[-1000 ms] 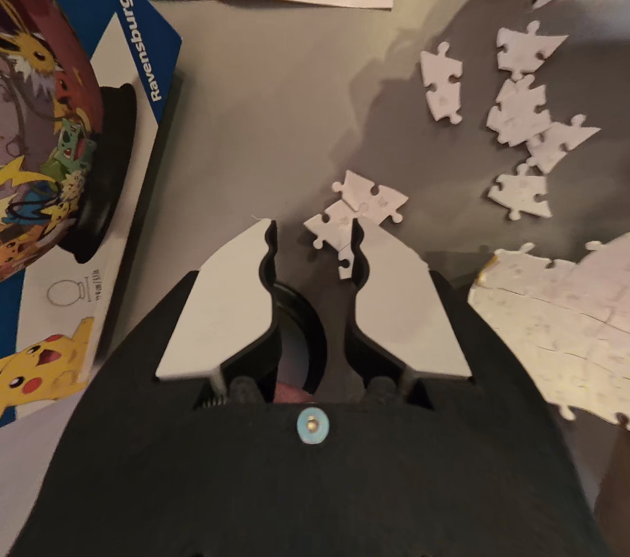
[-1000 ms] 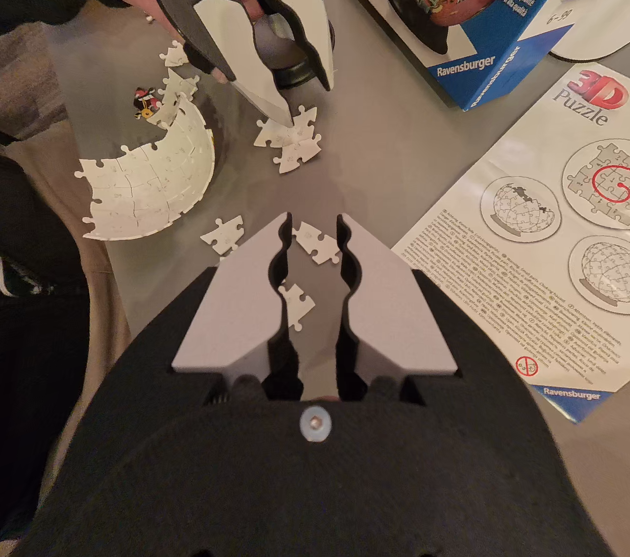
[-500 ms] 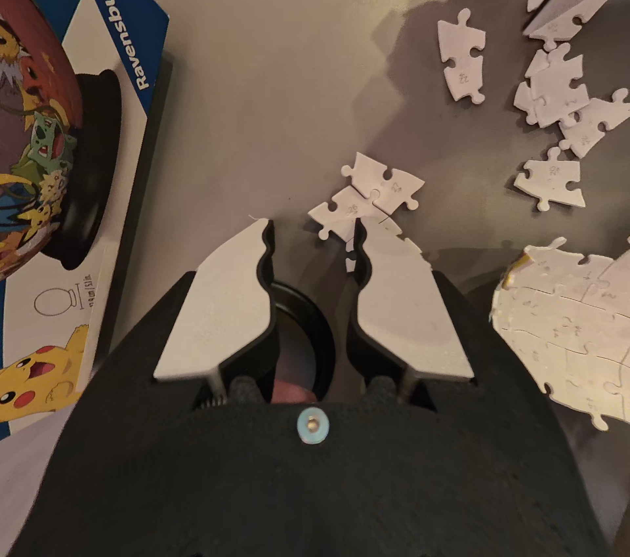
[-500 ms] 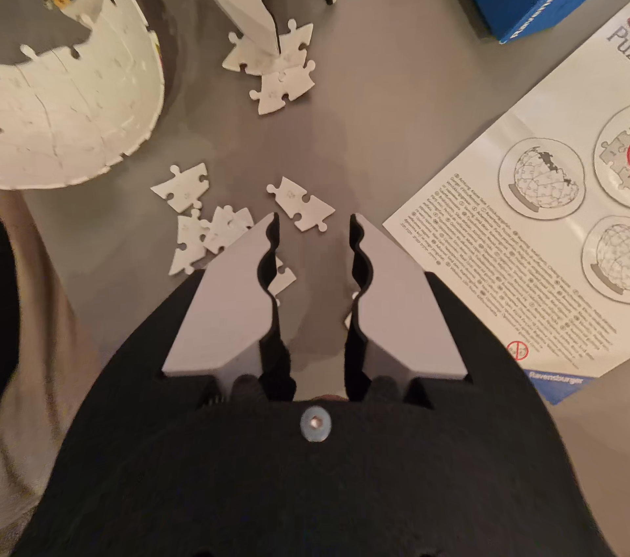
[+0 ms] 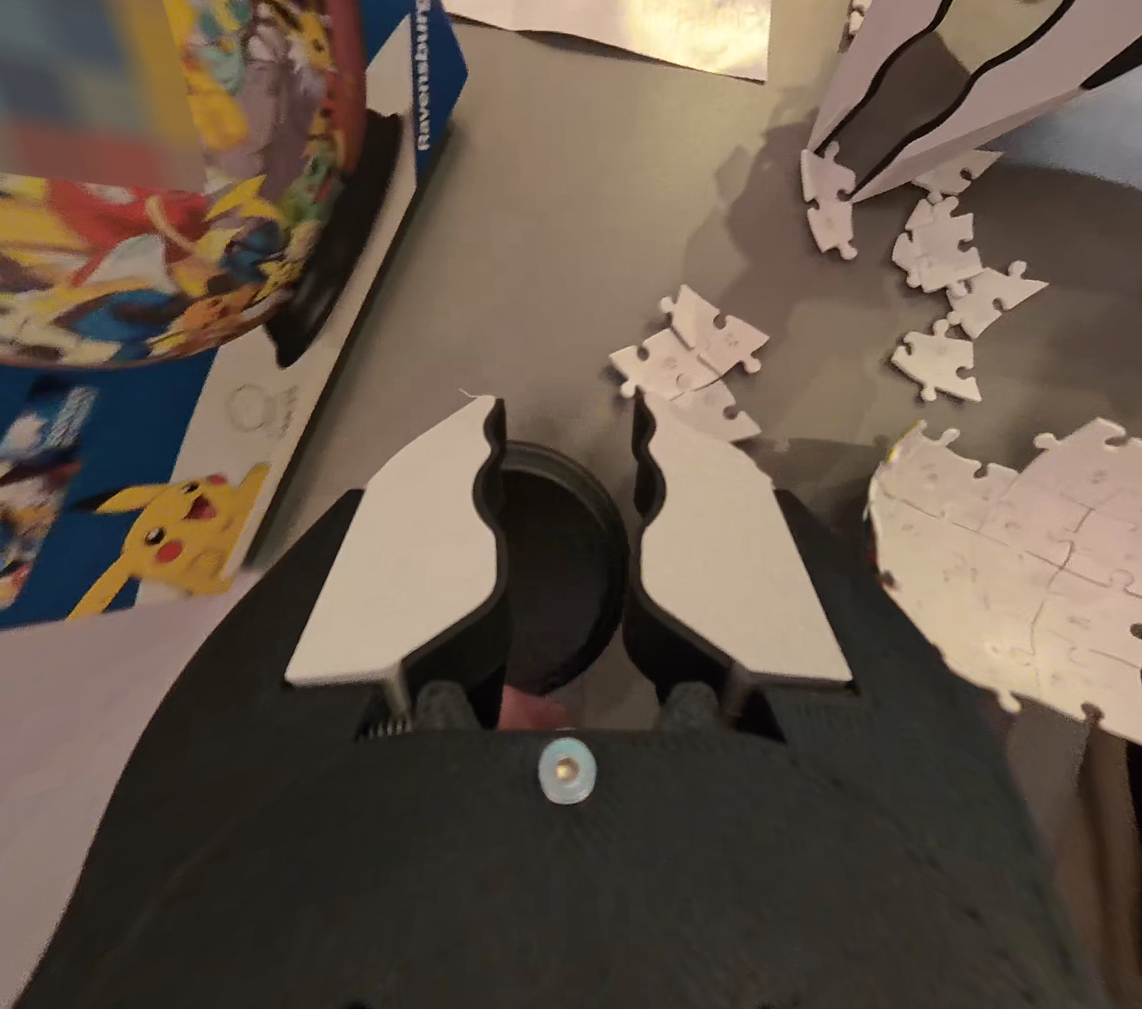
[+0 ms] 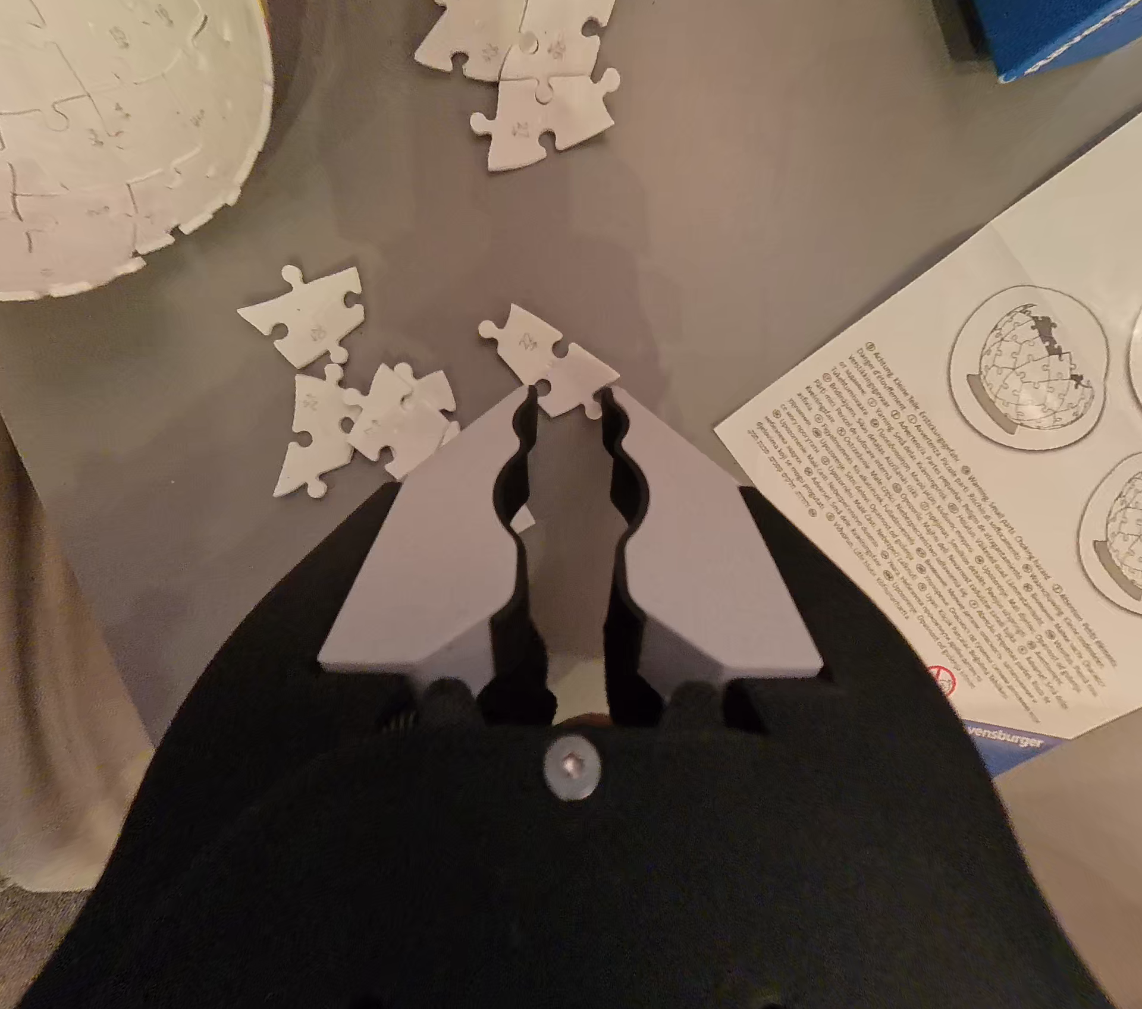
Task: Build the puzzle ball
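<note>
My right gripper (image 6: 570, 397) is low over the grey table (image 6: 741, 213). Its jaws have closed on the near end of two joined white pieces (image 6: 547, 361), which still lie on the table. It also shows in the left wrist view (image 5: 843, 173), tips down on those pieces (image 5: 828, 204). My left gripper (image 5: 565, 411) is open and empty, above a black stand ring (image 5: 556, 547). A cluster of three joined pieces (image 5: 698, 355) lies just beyond its right fingertip. The partly built white ball shell (image 5: 1019, 547) sits to the right and shows in the right wrist view (image 6: 111, 102).
Loose white pieces (image 6: 346, 398) lie left of my right gripper, and the three-piece cluster (image 6: 531, 53) lies ahead. The puzzle box (image 5: 247, 145) stands on the left. The instruction sheet (image 6: 958, 423) lies to my right gripper's right.
My right gripper moved down and forward to the two joined pieces, and its jaws narrowed onto them. My left gripper drew back from the three-piece cluster, still open.
</note>
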A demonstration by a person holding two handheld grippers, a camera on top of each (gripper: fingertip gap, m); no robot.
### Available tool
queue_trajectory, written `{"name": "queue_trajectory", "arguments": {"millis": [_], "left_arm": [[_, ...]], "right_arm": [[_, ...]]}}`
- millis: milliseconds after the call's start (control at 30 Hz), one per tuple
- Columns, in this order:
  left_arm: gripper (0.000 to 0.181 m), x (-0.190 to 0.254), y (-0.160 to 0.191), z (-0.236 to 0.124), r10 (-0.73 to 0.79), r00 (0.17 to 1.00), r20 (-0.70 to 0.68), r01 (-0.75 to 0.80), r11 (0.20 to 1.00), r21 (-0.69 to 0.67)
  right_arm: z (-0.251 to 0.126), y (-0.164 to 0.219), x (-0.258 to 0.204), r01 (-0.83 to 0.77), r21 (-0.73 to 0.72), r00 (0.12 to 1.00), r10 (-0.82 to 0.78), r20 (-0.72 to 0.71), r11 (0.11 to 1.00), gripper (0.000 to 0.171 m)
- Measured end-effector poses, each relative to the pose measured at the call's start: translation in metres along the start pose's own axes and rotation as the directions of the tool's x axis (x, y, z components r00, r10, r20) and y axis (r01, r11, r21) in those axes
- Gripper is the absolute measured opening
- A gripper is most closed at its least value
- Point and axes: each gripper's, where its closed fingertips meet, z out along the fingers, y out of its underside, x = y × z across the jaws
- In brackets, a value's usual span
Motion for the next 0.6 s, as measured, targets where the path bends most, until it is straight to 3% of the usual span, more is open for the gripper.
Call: {"name": "queue_trajectory", "arguments": {"millis": [33, 133, 200, 600], "left_arm": [[0.04, -0.001, 0.003, -0.003, -0.003, 1.0, -0.003, 0.003, 1.0, -0.003], [0.04, 0.001, 0.014, -0.005, 0.01, 1.0, -0.011, -0.01, 0.999, -0.044], [0.042, 0.005, 0.023, -0.002, 0.027, 1.0, -0.014, -0.028, 0.996, -0.082], [0.046, 0.027, 0.029, 0.007, 0.059, 0.997, -0.053, -0.062, 0.995, -0.074]], "right_arm": [[-0.001, -0.003, 0.0, -0.003, 0.015, 1.0, 0.003, 0.003, 1.0, 0.019], [-0.006, -0.011, 0.001, -0.037, 0.054, 0.999, 0.035, 0.024, 0.998, 0.023], [-0.011, -0.008, 0.006, -0.06, 0.053, 0.998, 0.06, 0.003, 0.997, 0.035], [-0.022, 0.014, -0.043, -0.053, 0.066, 0.994, 0.047, 0.099, 0.996, 0.035]]}}
